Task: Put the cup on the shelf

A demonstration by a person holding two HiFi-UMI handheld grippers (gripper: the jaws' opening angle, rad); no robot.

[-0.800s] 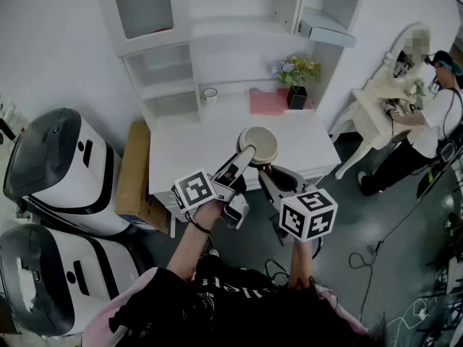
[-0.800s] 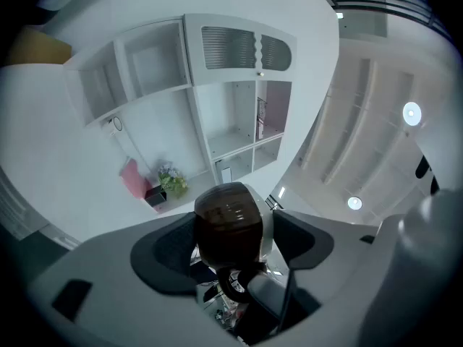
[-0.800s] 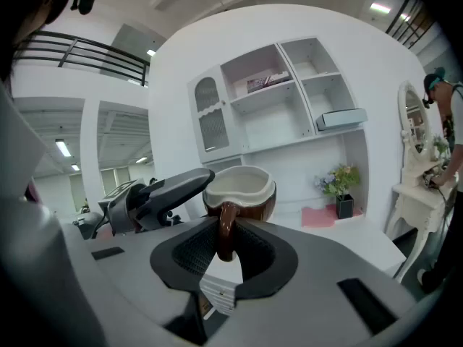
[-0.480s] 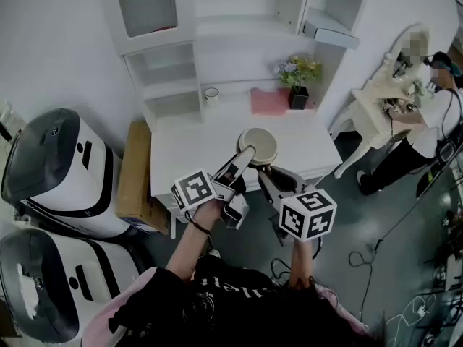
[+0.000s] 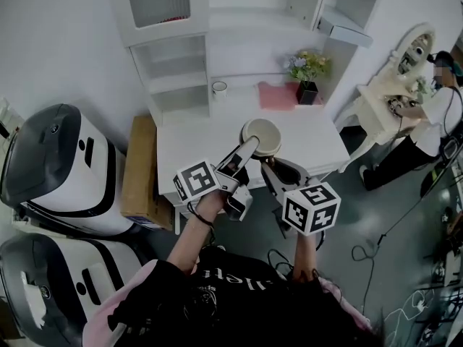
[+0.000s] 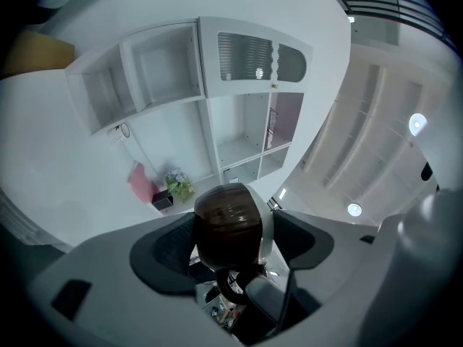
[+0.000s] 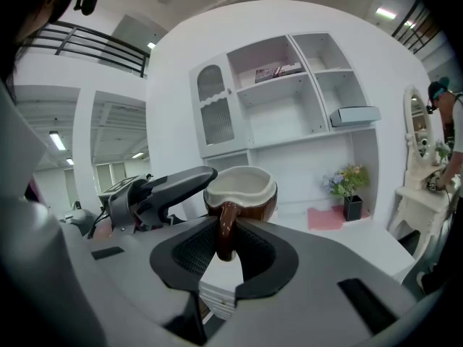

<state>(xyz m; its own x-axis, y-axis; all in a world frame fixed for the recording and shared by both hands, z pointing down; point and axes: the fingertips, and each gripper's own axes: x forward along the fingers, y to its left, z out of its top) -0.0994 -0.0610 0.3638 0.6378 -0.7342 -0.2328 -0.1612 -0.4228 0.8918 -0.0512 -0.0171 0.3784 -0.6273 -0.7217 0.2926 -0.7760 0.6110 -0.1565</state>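
A squat cup (image 5: 261, 136), brown outside and cream inside, hangs over the front edge of the white table (image 5: 195, 147). My left gripper (image 5: 246, 154) reaches in from the lower left. It is turned so that one finger lies on the rim and the other sits under the base. In the left gripper view the cup (image 6: 228, 226) fills the whole gap between the wide-set pads. My right gripper (image 7: 226, 255) is shut on the brown handle (image 7: 226, 230), with the cup (image 7: 242, 190) upright just beyond its jaws. The white shelf unit (image 5: 181, 63) stands behind the table.
A small white cup (image 5: 219, 87) stands on the unit's low ledge. A pink cloth (image 5: 278, 96) and a flower pot (image 5: 307, 92) sit at the table's back right. White machines (image 5: 58, 172) and a cardboard box (image 5: 141, 172) stand left. A person (image 5: 434, 114) works at a dressing table right.
The head view has shifted a little, so table and shelf sit slightly further right. Both grippers and the cup keep the same places relative to one another.
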